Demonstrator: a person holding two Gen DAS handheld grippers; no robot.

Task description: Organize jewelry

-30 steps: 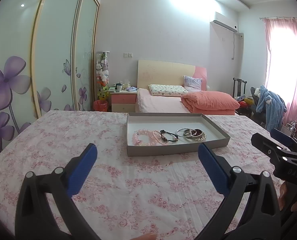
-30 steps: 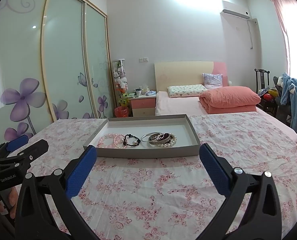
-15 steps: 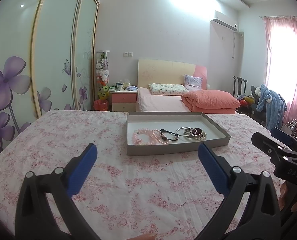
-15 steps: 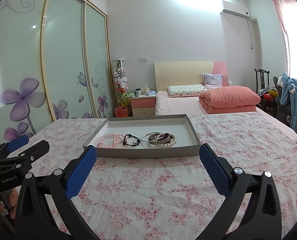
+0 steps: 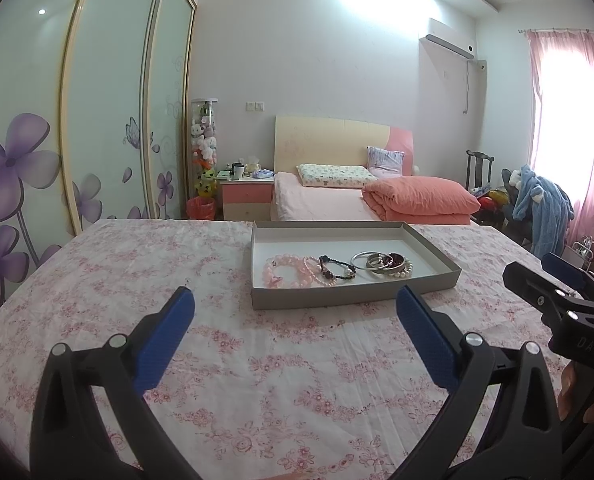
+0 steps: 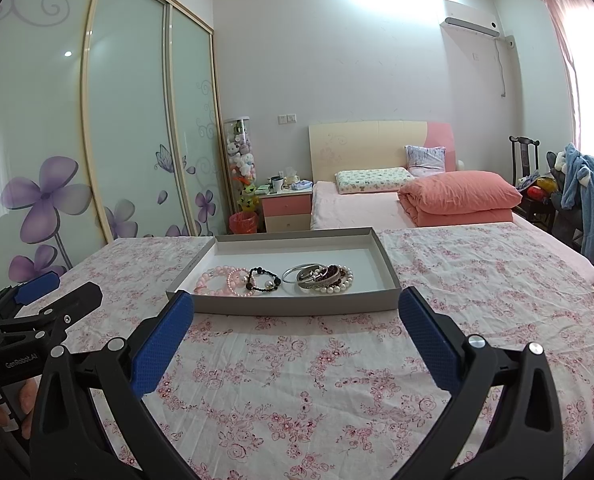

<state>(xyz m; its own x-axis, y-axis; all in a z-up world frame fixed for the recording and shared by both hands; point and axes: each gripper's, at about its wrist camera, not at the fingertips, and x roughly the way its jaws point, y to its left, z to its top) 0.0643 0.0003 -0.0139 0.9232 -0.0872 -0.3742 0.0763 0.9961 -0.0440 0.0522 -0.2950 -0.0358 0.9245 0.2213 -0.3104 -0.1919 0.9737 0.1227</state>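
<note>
Jewelry lies gathered in the near half of a shallow grey tray [image 6: 381, 258], all of it inside the rim. At the tray's left end sit pink bead bracelets [image 6: 221, 280], touching one another; just beside them a dark bead bracelet [image 6: 262, 280] overlaps the pink ones' edge. To its right a plain silver bangle [image 6: 297, 273] leans into a heap of metal bangles and a pearl strand [image 6: 329, 278], stacked on each other so that single pieces are hard to separate by eye. The far half of the tray is bare white card [image 5: 329, 242].

The tray rests on a flowered pink cloth [image 5: 257, 364], on which no piece shows outside the tray in either view.

Both tools hover over the cloth short of the tray. The left gripper [image 5: 295, 310] has its jaws spread wide with nothing between them; the right gripper [image 6: 297, 312] is likewise wide and empty.

As a judgement, this fits two stages. Everything in the tray could be the collected result of tidying, the pieces roughly grouped by kind. Equally, the overlapping heap on the right and the tangle at the left could be a pile waiting to be spread or sorted. The pictures do not settle which.
</note>
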